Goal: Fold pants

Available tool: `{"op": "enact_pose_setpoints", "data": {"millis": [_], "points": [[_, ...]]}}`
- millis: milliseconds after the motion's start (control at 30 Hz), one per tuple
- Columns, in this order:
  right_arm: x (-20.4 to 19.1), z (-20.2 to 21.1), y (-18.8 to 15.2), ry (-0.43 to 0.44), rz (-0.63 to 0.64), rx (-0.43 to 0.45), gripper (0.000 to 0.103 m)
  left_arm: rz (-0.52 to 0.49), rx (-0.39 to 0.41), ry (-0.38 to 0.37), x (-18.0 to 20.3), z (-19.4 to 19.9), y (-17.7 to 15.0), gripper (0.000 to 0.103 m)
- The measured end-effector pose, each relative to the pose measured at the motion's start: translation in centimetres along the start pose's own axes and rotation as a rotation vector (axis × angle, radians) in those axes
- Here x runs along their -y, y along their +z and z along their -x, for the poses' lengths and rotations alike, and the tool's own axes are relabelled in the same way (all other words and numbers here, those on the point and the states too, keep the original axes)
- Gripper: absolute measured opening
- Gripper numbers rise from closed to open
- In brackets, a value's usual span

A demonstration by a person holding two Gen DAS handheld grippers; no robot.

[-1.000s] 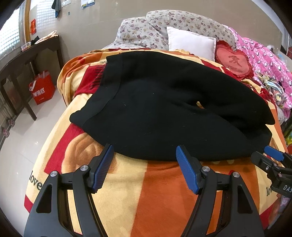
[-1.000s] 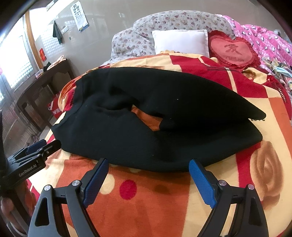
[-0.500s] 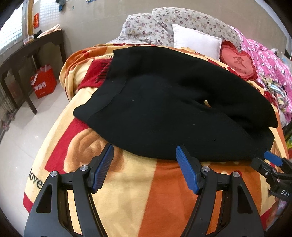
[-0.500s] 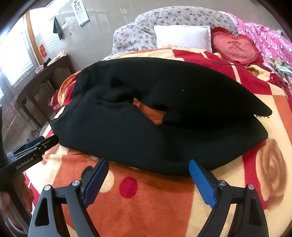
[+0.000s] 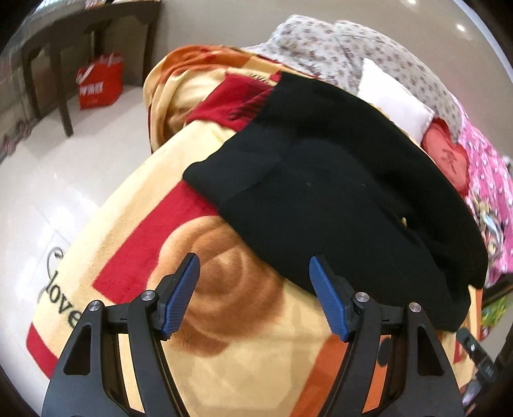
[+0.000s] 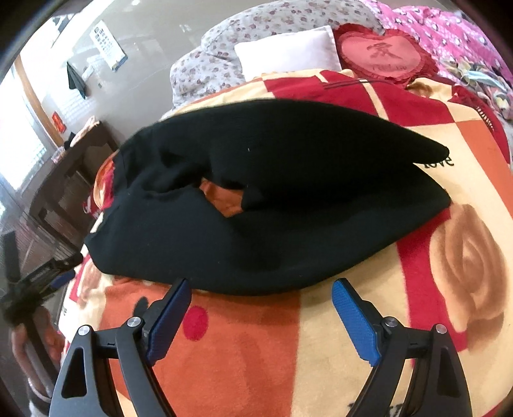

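Note:
Black pants lie spread across the bed on an orange, red and cream rose-print blanket. In the right wrist view the pants show both legs with a gap of blanket between them. My left gripper is open and empty, just short of the pants' near edge by the waistband end. My right gripper is open and empty, just in front of the near leg's edge. The left gripper also shows at the left edge of the right wrist view.
A white pillow, a floral pillow and a red heart cushion lie at the head of the bed. A pink quilt is on the right. A dark wooden table and red bag stand on the floor at left.
Both grippers have tilted and moved left along the pants' near edge. The left view now faces the waistband end. Both stay open; the pants have not moved.

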State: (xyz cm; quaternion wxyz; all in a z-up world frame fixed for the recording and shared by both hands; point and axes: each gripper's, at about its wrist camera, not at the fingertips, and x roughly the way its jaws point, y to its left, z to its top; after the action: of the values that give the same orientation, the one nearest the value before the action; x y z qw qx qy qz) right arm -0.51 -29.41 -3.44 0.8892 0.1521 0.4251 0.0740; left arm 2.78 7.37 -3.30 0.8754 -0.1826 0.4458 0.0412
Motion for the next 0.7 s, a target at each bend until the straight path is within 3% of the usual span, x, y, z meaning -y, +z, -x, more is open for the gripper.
{"op": "enact_pose_setpoints", "data": {"millis": [167,333,400,500,700], "points": [[-1.5,0.8,1.4,0.073,0.055,0.03,0.089,0.064,-0.045,0.0,-0.9,-1.8,0.7,0.071],[-1.6,-2.5,4.5,0.159,0.049,-0.018,0.088,0.04,-0.042,0.021,-0.1,-2.3,0.9,0.071],[-0.5,-4.7,6.1,0.111,0.028,-0.067,0.083,0.027,-0.043,0.024,0.1,-2.5,1.1,0.071],[1.3,-6.6,9.7,-0.043,0.039,-0.016,0.081,-0.002,-0.048,0.038,0.7,-2.9,1.3,0.071],[3.2,-9.0,15.7,-0.132,0.045,0.051,0.08,-0.035,-0.06,0.051,1.9,-3.7,1.7,0.073]]}}
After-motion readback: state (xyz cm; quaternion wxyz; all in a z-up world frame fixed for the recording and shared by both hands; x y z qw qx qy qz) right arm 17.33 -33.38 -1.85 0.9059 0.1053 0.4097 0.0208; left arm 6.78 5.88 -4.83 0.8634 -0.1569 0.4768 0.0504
